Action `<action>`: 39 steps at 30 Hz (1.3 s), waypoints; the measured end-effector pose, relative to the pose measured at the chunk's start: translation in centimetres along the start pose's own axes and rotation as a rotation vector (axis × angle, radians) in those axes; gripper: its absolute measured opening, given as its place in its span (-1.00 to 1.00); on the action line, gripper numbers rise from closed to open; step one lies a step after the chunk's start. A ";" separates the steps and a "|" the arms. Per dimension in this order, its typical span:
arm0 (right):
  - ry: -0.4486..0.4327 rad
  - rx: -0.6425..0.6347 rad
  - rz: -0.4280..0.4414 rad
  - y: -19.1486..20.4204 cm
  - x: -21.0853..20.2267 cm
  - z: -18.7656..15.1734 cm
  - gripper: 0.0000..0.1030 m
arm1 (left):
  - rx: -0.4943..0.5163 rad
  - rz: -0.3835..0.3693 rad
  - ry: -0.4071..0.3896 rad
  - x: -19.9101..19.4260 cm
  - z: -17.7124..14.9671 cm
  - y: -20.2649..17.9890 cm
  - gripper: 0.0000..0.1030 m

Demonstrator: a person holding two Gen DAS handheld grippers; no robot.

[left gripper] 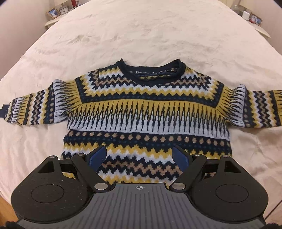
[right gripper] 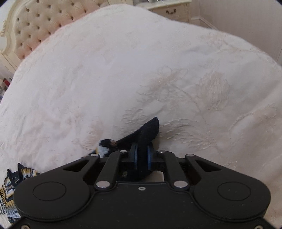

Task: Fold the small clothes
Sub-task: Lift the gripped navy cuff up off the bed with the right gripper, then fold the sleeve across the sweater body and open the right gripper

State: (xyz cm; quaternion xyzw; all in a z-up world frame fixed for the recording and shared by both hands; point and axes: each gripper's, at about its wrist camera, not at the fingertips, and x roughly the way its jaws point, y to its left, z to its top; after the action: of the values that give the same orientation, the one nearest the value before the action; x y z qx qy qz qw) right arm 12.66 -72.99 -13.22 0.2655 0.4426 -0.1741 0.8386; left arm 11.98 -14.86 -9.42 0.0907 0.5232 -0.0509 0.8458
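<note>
A small knit sweater (left gripper: 144, 109) with navy, yellow, white and tan zigzag bands lies flat on the bed, collar away from me, both sleeves spread sideways. My left gripper (left gripper: 140, 155) hovers over the sweater's lower hem with its blue pads wide apart and nothing between them. In the right wrist view my right gripper (right gripper: 141, 155) is shut on the dark navy cuff (right gripper: 146, 132) of a sleeve, which sticks up between the pads. More of the patterned sleeve (right gripper: 10, 181) trails off at the lower left.
The pale embroidered bedspread (right gripper: 141, 70) covers the whole bed. A tufted headboard (right gripper: 35, 26) stands at the upper left of the right wrist view, and a white dresser (right gripper: 174, 10) at the top. Bedside shelves with photo frames (left gripper: 52, 13) flank the bed.
</note>
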 end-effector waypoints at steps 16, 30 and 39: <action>-0.172 0.013 -0.036 3.9 -11.0 -0.4 -0.71 | 0.012 -0.070 -0.038 0.7 -0.8 3.0 0.58; -0.143 -0.231 0.288 30.6 -6.2 -6.9 -0.70 | 0.134 -0.005 -0.036 2.0 -2.1 13.2 0.57; -0.012 -0.322 0.457 43.9 0.4 -14.8 -0.70 | 0.091 0.045 -0.001 2.7 -2.3 20.5 0.57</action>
State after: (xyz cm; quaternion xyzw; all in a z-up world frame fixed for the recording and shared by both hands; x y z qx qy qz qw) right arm 26.40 -29.13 -7.72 0.2205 0.3883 0.0905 0.8902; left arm 14.90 5.67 -10.81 0.1411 0.5176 -0.0555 0.8421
